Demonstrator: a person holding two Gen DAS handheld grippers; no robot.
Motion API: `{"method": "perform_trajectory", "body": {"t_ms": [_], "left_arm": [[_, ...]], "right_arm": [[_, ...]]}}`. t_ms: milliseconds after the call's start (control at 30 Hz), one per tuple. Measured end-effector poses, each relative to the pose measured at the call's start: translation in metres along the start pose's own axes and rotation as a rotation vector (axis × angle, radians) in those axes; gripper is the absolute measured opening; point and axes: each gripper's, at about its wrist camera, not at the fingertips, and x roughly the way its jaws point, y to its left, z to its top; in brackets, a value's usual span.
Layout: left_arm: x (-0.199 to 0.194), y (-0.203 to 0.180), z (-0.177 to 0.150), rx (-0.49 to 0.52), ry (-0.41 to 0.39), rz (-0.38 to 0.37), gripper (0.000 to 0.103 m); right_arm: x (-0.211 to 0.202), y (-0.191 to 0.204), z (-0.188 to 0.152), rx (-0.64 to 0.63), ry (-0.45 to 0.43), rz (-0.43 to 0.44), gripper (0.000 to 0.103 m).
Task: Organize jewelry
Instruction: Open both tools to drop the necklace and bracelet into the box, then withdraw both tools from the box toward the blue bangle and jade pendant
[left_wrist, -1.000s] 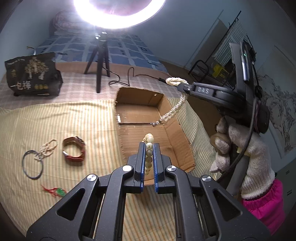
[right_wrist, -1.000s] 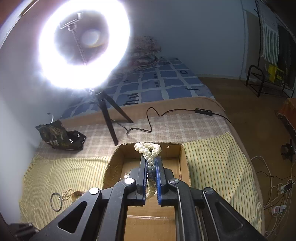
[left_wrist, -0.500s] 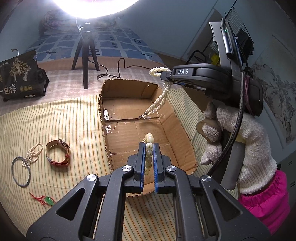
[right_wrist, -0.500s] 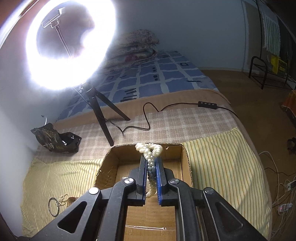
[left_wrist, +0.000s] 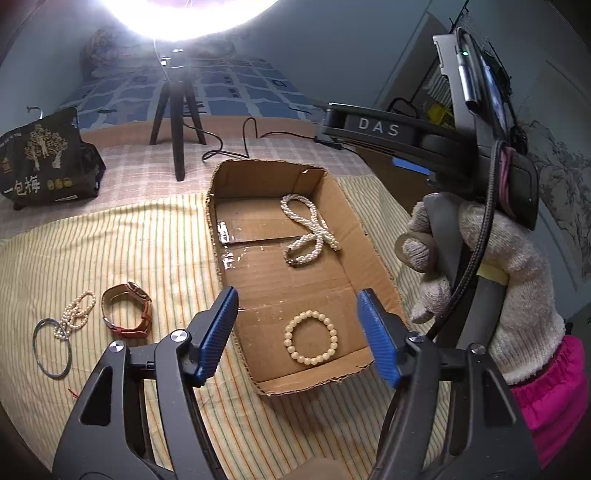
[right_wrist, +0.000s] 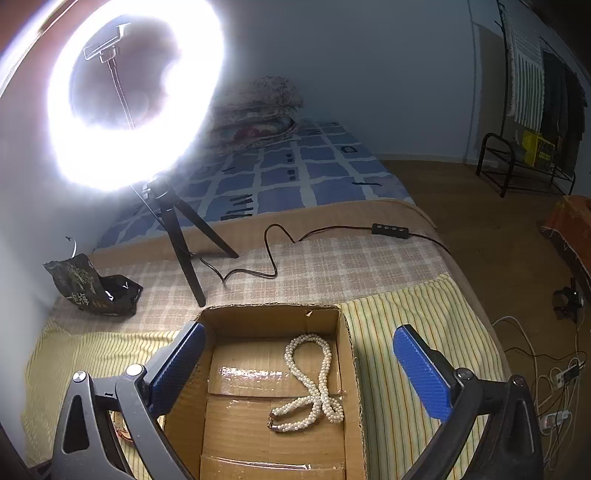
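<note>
An open cardboard box (left_wrist: 354, 221) lies on the striped cloth. Inside it lie a cream bead bracelet (left_wrist: 311, 342) at the near end and a twisted pearl necklace (left_wrist: 309, 230) further back. My left gripper (left_wrist: 297, 332) is open and empty above the bracelet. My right gripper (right_wrist: 299, 376) is open and empty above the necklace (right_wrist: 314, 384) in the box (right_wrist: 349, 369); its body also shows in the left wrist view (left_wrist: 380, 127). Left of the box lie a brown-strap watch (left_wrist: 127, 308), a small pearl bracelet (left_wrist: 75, 310) and a metal bangle (left_wrist: 51, 347).
A ring light on a black tripod (left_wrist: 177, 122) stands behind the box, its cable (right_wrist: 273, 254) running right across the checked cloth. A black snack bag (left_wrist: 44, 162) sits at the back left. The bed's right edge (right_wrist: 476, 295) drops to a floor with wires.
Both grippers have opened. The bead bracelet dropped from the left gripper into the box and the pearl necklace dropped from the right gripper into the box.
</note>
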Motion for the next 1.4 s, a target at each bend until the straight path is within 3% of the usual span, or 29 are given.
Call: {"method": "perform_trajectory", "body": {"t_ms": [400, 867, 1133, 1400], "left_arm": [[-0.011, 0.003, -0.005, 0.014, -0.009, 0.037, 0.069], [-0.053, 0.026, -0.016, 0.012, -0.054, 0.082, 0.069], [-0.085, 0.059, -0.022, -0.006, -0.076, 0.128, 0.069], [-0.112, 0.124, -0.022, -0.115, -0.09, 0.177, 0.069]], "right_arm": [[-0.011, 0.005, -0.005, -0.032, 0.013, -0.038, 0.103], [-0.046, 0.023, -0.018, -0.053, -0.026, -0.061, 0.103], [-0.068, 0.034, -0.037, -0.091, -0.052, -0.065, 0.103], [-0.095, 0.061, -0.066, -0.205, -0.087, -0.004, 0.103]]}}
